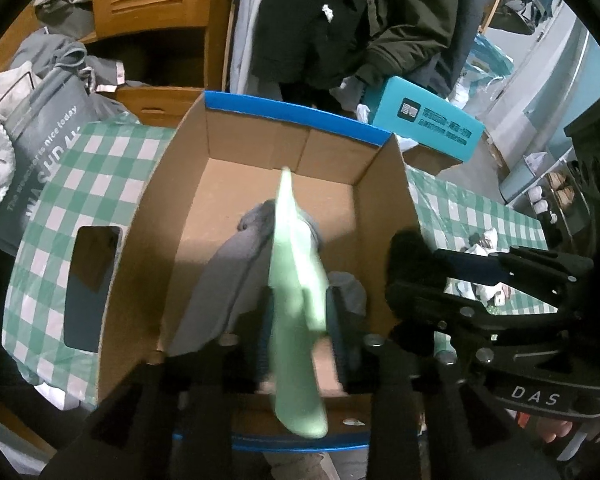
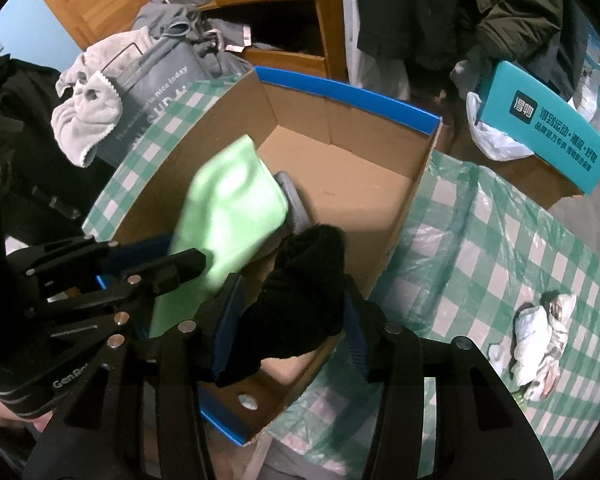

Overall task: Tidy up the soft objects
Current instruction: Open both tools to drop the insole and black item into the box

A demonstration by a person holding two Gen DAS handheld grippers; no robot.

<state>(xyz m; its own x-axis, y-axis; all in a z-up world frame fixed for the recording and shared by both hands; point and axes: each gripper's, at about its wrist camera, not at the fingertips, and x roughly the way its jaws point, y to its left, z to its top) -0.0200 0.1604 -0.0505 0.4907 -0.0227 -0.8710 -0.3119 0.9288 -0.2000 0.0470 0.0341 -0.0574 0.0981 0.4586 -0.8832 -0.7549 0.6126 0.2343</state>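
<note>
Two hand-held grippers hang side by side over an open cardboard box (image 1: 188, 184) with blue-taped edges, set on a green-and-white checked tablecloth (image 2: 480, 264). The left gripper (image 1: 300, 320) has a pale green cloth (image 1: 296, 264) between its partly parted jaws, blurred, though whether the pads press it cannot be told; a grey garment (image 1: 228, 276) lies in the box beneath. The right gripper (image 2: 296, 316) has a black soft item (image 2: 300, 296) between its jaws above the box's near corner; its grip is equally unclear.

Matt cardboard box (image 1: 384, 216), fuzzy green cloth (image 1: 296, 280)
</note>
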